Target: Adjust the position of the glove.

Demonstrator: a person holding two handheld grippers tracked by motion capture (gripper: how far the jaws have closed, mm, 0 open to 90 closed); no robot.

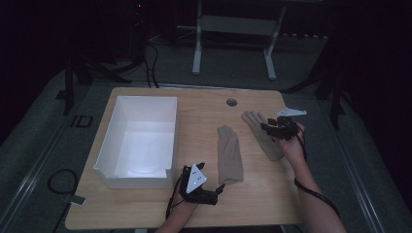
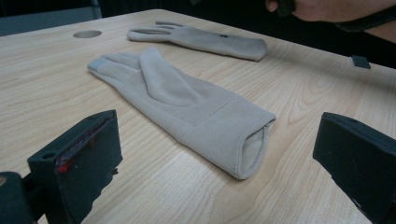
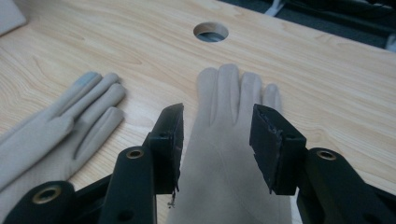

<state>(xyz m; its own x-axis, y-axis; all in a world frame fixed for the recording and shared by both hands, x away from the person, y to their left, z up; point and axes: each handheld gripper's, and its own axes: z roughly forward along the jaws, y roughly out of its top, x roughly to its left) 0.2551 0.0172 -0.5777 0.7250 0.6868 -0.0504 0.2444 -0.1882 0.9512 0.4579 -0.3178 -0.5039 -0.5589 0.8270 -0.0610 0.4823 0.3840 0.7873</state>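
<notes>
Directly below right gripper (image 3: 217, 140) fingers (image 3: 169, 140), glove (image 3: 229, 154)

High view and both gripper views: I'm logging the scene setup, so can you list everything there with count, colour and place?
Gloves: two, beige, flat on the table; near glove at centre, far glove to its right.
Box: one, white, open-topped, on the table's left half.
Table: one, light wood, with a round hole near its far edge.
Desk frame: one, pale, on the floor beyond the table.
Left gripper: one, black, open, low by the near glove's cuff.
Right gripper: one, black, open, over the far glove.
</notes>
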